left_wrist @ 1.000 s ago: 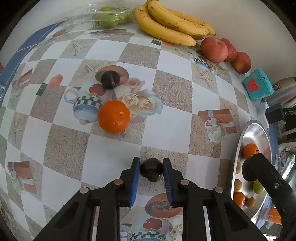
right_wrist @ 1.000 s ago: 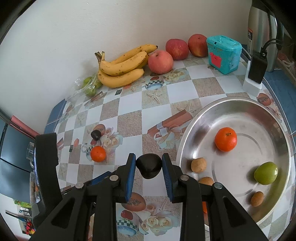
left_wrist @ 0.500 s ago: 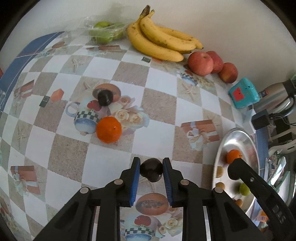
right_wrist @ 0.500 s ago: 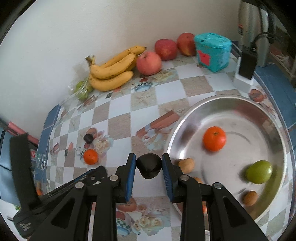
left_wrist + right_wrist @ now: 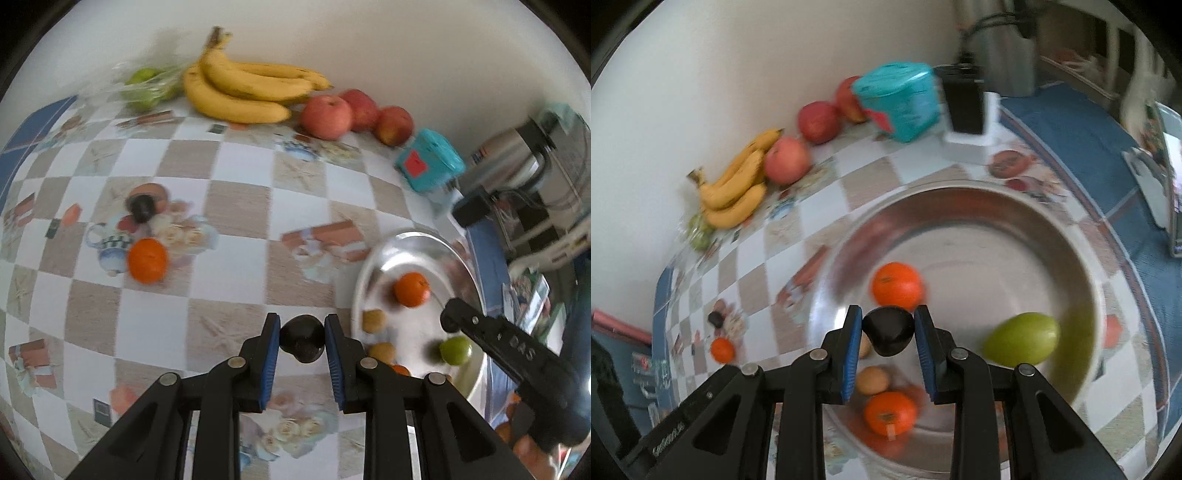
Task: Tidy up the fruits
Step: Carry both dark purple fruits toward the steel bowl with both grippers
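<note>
Where the checkered table (image 5: 236,192) meets the wall at the frame's top, bananas (image 5: 243,88) and apples (image 5: 325,116) line up. Left tongs (image 5: 302,338) pinch a dark fruit (image 5: 302,339) at lower centre; right tongs (image 5: 888,332) pinch another dark fruit (image 5: 886,330) above the steel bowl (image 5: 1071,258), which holds oranges (image 5: 895,286).

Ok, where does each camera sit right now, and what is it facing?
Left wrist: on the left tool, angled down at the checkered table; its fingers clamp a dark fruit; the right tool's body shows at right.
Right wrist: on the right tool, looking down into the steel bowl; it clamps another dark fruit.
Shared: bowl, bananas, apples, teal box.
</note>
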### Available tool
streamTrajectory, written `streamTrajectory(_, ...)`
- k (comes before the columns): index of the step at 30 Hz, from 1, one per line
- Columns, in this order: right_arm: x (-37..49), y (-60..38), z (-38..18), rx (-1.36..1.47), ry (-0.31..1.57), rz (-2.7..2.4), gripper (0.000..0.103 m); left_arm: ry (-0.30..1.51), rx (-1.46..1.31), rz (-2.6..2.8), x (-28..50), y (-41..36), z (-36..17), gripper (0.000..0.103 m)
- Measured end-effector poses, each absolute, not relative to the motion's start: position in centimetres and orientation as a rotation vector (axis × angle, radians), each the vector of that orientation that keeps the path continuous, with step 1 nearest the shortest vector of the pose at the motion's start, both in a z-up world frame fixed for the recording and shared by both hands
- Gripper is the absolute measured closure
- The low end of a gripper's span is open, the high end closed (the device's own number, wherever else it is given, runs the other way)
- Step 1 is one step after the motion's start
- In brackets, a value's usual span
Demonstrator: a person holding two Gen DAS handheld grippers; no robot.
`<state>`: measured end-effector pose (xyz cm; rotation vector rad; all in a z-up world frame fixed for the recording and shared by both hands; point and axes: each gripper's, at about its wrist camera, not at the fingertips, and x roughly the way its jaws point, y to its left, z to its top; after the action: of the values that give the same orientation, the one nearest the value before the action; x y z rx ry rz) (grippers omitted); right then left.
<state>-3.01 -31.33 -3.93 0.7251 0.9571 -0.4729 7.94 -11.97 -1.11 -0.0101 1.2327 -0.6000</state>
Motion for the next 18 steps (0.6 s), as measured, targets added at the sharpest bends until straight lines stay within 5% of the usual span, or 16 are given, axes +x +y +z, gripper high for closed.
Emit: streamTrajectory(18, -3.4, -32.5, -5.8, 0.760, 1.016, -0.496, 0.073, 1.203, 0.175, -0.760, 3.4, -18.5, -2.8, 0.077)
